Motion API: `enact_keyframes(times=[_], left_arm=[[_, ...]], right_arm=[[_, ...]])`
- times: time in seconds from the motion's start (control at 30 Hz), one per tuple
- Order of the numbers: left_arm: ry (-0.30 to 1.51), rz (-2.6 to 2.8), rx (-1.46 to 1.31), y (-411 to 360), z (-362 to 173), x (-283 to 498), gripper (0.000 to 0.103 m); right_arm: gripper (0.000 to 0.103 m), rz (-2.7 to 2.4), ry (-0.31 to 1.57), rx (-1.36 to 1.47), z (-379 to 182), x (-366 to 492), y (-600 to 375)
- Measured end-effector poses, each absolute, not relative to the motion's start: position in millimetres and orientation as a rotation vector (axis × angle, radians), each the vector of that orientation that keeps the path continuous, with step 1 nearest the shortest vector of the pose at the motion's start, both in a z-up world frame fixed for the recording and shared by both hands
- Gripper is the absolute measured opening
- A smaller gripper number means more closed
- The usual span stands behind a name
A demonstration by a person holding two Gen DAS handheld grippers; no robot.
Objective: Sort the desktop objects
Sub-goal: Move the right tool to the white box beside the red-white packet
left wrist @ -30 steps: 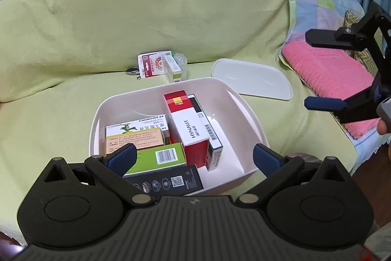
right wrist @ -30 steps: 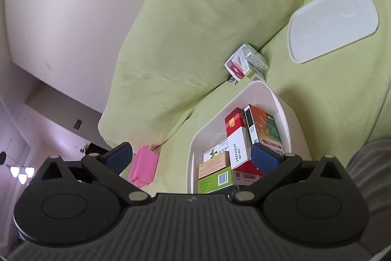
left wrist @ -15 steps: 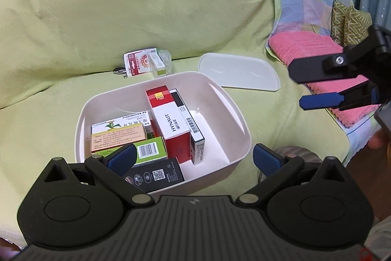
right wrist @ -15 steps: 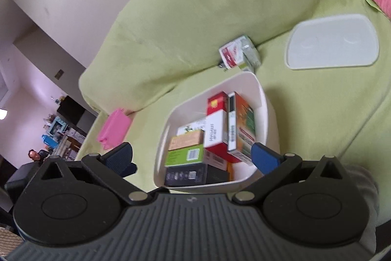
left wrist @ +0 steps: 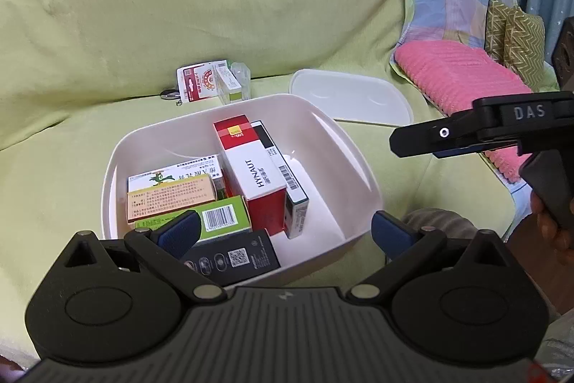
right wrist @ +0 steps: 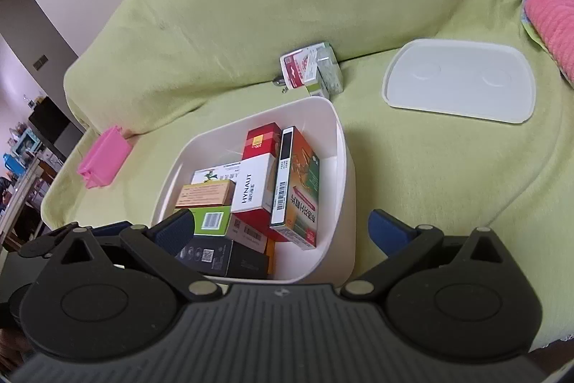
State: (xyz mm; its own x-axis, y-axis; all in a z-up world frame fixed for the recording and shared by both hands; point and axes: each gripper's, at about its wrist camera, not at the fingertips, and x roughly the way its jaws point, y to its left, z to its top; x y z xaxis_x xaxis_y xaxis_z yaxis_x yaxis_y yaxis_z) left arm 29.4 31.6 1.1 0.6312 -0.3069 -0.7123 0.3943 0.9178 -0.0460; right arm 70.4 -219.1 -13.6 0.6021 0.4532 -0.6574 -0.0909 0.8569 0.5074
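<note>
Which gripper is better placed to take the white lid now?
Probably the right gripper: it hangs open on the side where the white lid lies, while the left gripper sits over the bin.

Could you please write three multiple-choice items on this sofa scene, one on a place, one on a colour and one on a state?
1. Where does the white lid lie?
A. on the bin
B. flat on the green sofa cover, beside the bin
C. inside the bin

2. What colour is the small plastic case at the sofa's far end?
A. pink
B. blue
C. black

3. How does the right gripper stand?
A. shut on a box
B. shut on the lid
C. open, holding nothing

Answers:
1 B: the lid rests on the cover, apart from the white bin.
2 A: the right wrist view shows it bright pink.
3 C: its blue fingers are spread wide with nothing between them.
</note>
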Motion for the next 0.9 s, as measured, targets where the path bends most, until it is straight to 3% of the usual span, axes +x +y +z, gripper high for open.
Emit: enact_keyframes(times=[0.47, 0.9], left_arm=[[0.83, -0.385, 0.06, 62.1, -25.3, 80.1, 0.101], [0.8, -0.38, 0.032, 80.3, -31.4, 137.3, 0.101]], right_arm=[[0.102, 0.338, 0.953, 0.311, -22.5, 146.4, -199.3], [0.102, 0.361, 1.023, 0.22, -24.3, 273.6, -172.7]])
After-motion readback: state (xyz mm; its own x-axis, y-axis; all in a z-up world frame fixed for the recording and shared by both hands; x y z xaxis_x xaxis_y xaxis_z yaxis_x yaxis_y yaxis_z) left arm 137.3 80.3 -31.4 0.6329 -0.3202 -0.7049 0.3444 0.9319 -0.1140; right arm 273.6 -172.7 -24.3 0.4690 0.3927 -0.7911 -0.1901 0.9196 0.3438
